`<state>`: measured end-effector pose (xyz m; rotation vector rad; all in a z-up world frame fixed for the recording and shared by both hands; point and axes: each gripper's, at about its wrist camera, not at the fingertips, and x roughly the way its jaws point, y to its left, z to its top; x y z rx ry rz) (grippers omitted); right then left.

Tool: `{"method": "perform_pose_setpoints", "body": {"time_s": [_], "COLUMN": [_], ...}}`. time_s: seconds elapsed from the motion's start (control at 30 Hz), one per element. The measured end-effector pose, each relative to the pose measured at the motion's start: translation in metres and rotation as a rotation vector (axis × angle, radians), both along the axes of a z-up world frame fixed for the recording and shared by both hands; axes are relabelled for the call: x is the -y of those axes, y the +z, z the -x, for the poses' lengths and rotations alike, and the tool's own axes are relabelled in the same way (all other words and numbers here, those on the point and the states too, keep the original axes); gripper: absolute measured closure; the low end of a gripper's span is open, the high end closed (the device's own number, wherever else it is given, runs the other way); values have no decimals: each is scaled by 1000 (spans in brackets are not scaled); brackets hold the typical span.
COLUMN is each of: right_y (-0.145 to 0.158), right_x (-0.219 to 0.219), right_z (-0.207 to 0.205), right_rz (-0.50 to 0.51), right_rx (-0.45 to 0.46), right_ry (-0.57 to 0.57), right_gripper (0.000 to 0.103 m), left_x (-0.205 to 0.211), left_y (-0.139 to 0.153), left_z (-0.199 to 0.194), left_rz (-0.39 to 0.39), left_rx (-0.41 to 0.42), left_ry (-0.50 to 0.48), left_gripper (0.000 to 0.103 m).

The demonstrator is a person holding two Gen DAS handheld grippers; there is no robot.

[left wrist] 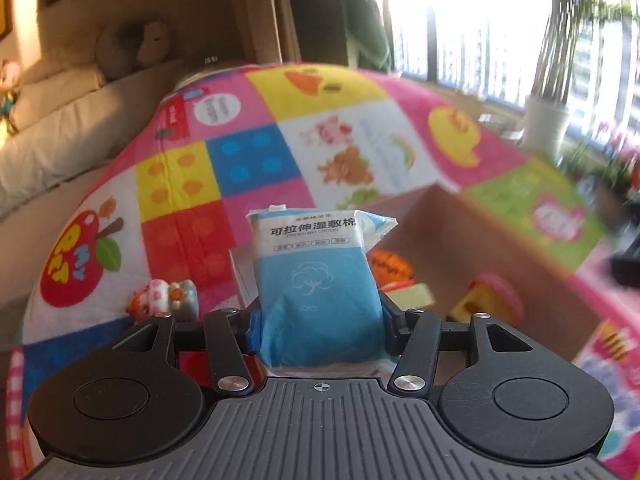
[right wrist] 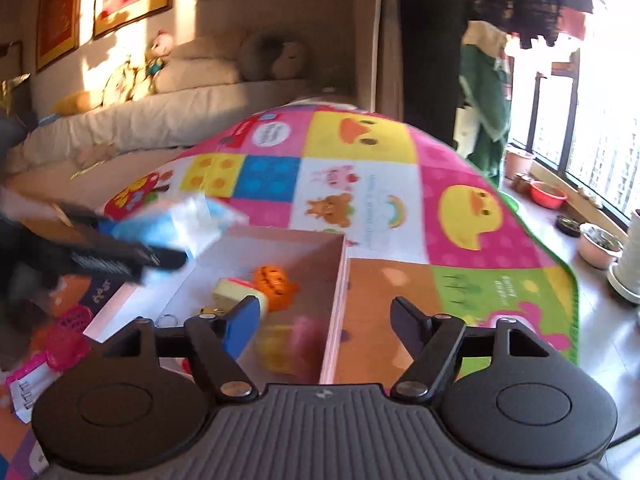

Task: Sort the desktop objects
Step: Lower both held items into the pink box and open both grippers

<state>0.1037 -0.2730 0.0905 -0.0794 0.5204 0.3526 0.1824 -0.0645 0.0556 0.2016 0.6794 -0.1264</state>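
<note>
The left gripper [left wrist: 320, 320] pinches the lower half of a soft, light blue wet-cotton pack [left wrist: 316, 276] at frame centre above the cardboard box [left wrist: 460, 240], likely crushable and slippery, while the right gripper [right wrist: 324, 320] hangs open and empty.

Left claw [left wrist: 320, 320]: matt black linkage arms, each pinned with silver round-head screws at the pivots; two large black rounded housings with a shallow circular recess in each; between them a grey ribbed plate carrying a small crosshair mark at its front edge. Right claw [right wrist: 326, 320]: same build, black arms, silver screws, grey ribbed plate with a small emblem. Its left finger [right wrist: 240, 330] carries a blue pad; the other finger looks black.
</note>
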Motion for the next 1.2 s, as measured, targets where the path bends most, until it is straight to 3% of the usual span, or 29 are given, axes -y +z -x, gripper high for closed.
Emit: {"method": "perform_pose_setpoints", "body": {"time_s": [0.1, 0.2, 0.27, 0.33, 0.4, 0.6, 0.67, 0.7, 0.73, 0.77, 0.87, 1.03, 1.1, 1.2], "right_y": [8, 14, 16, 15, 14, 3, 6, 6, 6, 4, -4, -23, -35, -36], "right_x": [7, 8, 8, 6, 3, -15, -25, -31, -37, -46, -72, -119, -124, -109], "right_z": [13, 24, 28, 30, 33, 33, 22, 12, -1, -16, -51, -100, -111, -108], "right_rz": [-2, 5, -2, -17, -24, -13, -54, -83, -115, -141, -150, -135, -119, -180], "right_rx": [34, 73, 84, 72, 61, 43, 13, -32, -90, -149, -215, -333, -390, -429], "right_ry": [8, 27, 34, 42, 55, 89, 110, 132, 148, 155, 127, 124, 79, 49], "right_gripper": [23, 19, 16, 15, 14, 14, 26, 42, 49, 49, 54, 72, 71, 71], "left_x": [11, 3, 1, -1, -8, -24, -29, -32, -34, -38, -48, -62, -71, -87], "left_y": [-10, -4, -3, 1, 7, 26, 30, 31, 32, 32, 28, 8, 3, -1], "left_z": [-4, -2, 8, 27, 48, 105, 124, 134, 144, 153, 173, 189, 193, 201], "left_rz": [-28, 140, 170, 148, 152, 112, 97, 88, 78, 72, 94, 87, 88, 118], "left_rx": [-35, -129, -149, -128, -109, 11, 44, 59, 71, 77, 74, 49, 52, 61], "left_ry": [-23, -107, -148, -166, -164, -104, -95, -93, -91, -88, -69, -47, -29, 4], "left_gripper": [45, 37, 35, 18, 10, 6, 6, 5, 4, 3, 3, 3, 3, 3]}}
